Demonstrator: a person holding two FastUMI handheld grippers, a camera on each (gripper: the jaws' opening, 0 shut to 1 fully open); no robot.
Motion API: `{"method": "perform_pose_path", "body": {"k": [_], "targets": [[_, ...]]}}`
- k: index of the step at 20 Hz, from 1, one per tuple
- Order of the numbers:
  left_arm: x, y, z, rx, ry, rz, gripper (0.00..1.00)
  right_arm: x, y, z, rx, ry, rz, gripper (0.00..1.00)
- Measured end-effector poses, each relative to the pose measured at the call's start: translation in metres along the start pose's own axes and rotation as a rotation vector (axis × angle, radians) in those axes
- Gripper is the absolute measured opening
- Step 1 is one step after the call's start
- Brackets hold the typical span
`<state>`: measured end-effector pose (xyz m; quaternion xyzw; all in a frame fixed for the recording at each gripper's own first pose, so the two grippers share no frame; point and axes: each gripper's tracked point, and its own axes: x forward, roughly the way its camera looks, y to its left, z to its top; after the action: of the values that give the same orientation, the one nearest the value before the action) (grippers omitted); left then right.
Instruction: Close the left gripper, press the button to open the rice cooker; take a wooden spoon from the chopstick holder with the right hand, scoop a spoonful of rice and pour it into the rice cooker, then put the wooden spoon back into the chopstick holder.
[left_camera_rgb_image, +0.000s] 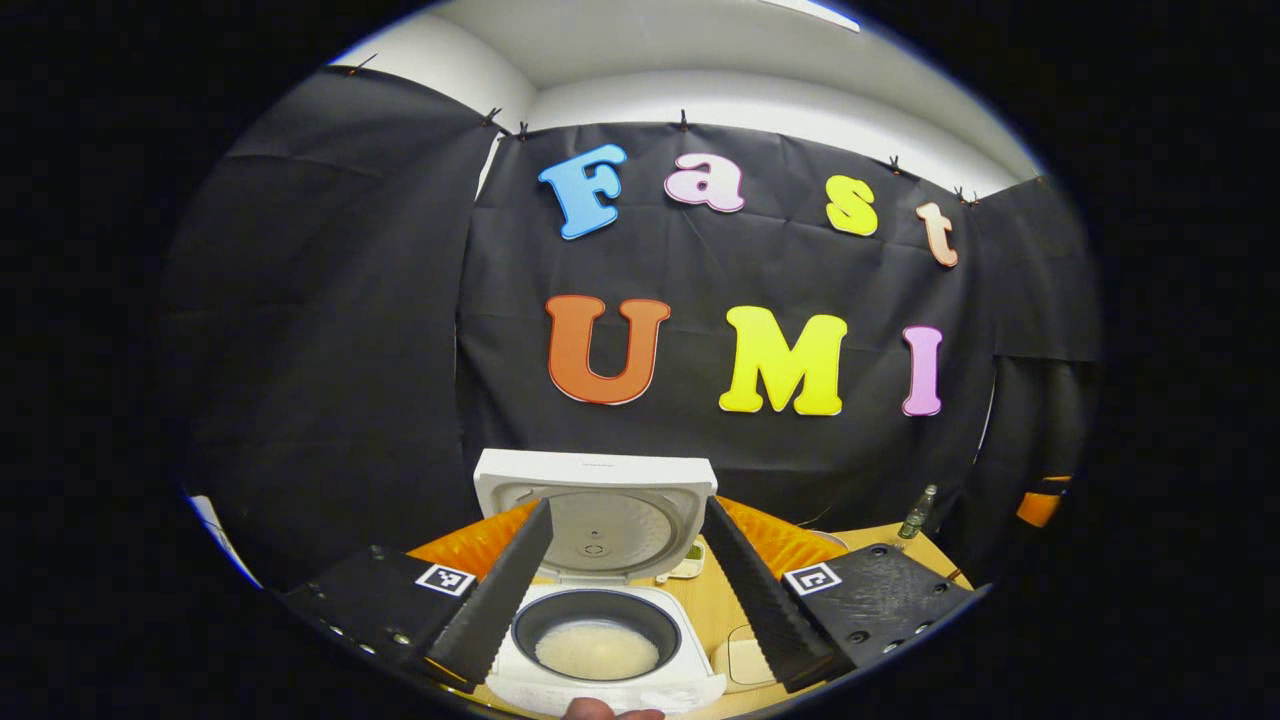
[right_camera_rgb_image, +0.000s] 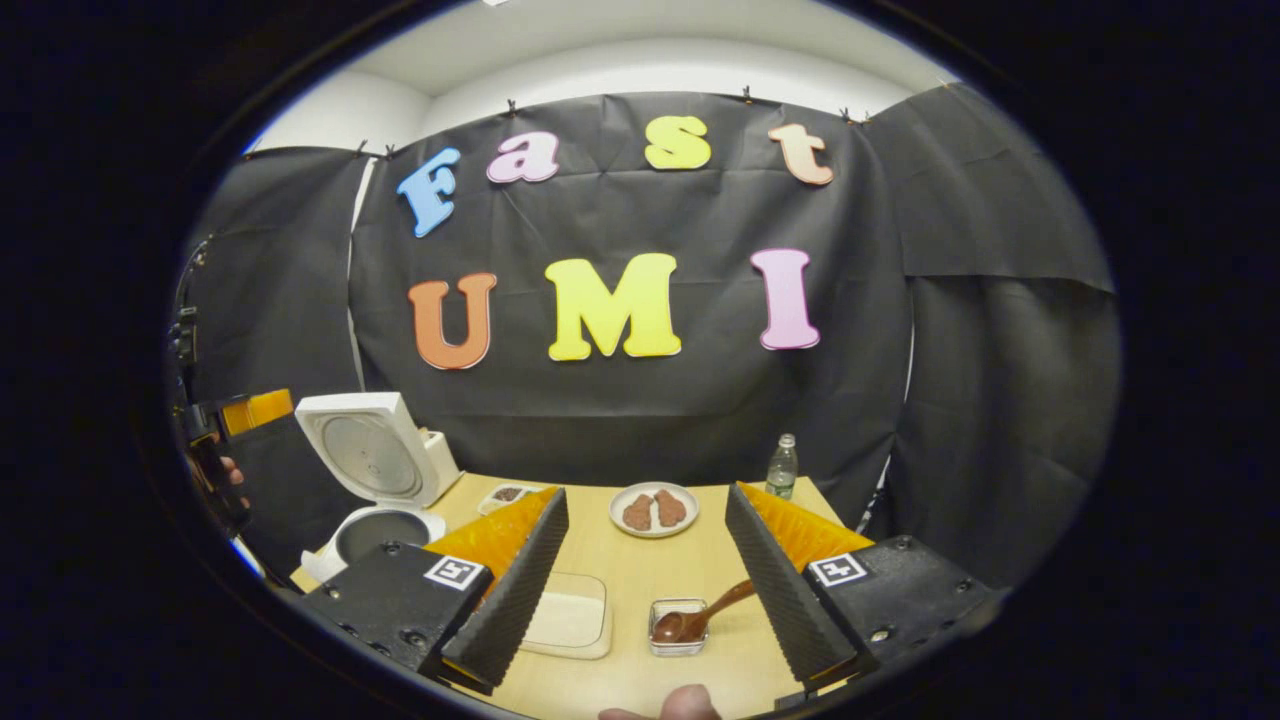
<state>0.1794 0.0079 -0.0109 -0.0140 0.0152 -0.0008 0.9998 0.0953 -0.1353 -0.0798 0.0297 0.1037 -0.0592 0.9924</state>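
Note:
The white rice cooker (left_camera_rgb_image: 600, 680) stands open, its lid (left_camera_rgb_image: 595, 495) raised and white rice in the dark inner pot (left_camera_rgb_image: 597, 645). My left gripper (left_camera_rgb_image: 627, 505) is open just above and in front of it, one finger on each side of the pot. In the right gripper view the cooker (right_camera_rgb_image: 375, 465) is at the far left. The wooden spoon (right_camera_rgb_image: 705, 612) rests with its bowl in a small clear holder (right_camera_rgb_image: 678, 640) on the table. My right gripper (right_camera_rgb_image: 647, 492) is open above the table, holding nothing, and the spoon lies between its fingers, lower down.
A shallow tray of white rice (right_camera_rgb_image: 567, 617) lies left of the holder. Behind are a plate with brown food (right_camera_rgb_image: 654, 508), a small dish (right_camera_rgb_image: 505, 494) and a water bottle (right_camera_rgb_image: 781, 466). A hand (right_camera_rgb_image: 232, 470) holds the other gripper at far left.

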Motion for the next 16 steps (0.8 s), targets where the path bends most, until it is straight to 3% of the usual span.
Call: {"method": "perform_pose_path", "body": {"k": [10, 16], "targets": [[-0.031, -0.028, 0.015, -0.014, -0.032, -0.057, 0.94, -0.033, -0.039, -0.024, 0.043, 0.011, -0.092, 0.99], [-0.037, -0.053, 0.010, -0.021, -0.015, -0.106, 0.94, -0.025, -0.059, -0.060, 0.094, 0.042, -0.106, 0.99]]}}
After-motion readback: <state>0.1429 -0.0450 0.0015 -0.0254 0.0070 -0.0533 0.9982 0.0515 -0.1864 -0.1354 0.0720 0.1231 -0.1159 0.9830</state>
